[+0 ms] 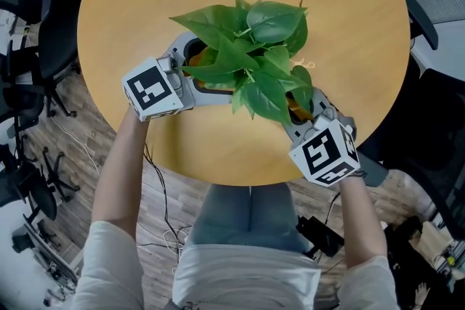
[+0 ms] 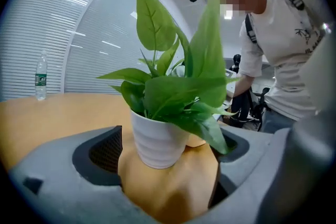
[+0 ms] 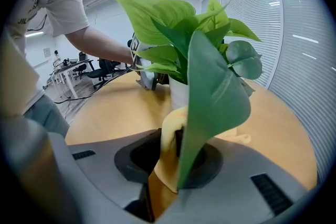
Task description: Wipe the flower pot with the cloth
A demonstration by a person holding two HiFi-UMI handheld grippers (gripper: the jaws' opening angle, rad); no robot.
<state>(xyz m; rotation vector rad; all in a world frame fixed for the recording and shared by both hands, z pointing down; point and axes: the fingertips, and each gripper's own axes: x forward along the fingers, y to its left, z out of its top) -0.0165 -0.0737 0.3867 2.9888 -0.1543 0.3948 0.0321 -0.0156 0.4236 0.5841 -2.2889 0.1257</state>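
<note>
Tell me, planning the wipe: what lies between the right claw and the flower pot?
The gripped yellow cloth and a drooping green leaf, in the right gripper view.

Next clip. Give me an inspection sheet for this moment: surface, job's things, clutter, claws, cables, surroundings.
Surface: round wooden table.
Job's things: white flower pot upright, holding a leafy plant; yellow cloth.
Clutter: water bottle standing on the table.
Grippers: left claw open with the pot between its jaws, near pad not touching; right claw shut on the cloth, beside the pot.
Cables: loose cables on the floor.
Surroundings: office chairs, window blinds.
</note>
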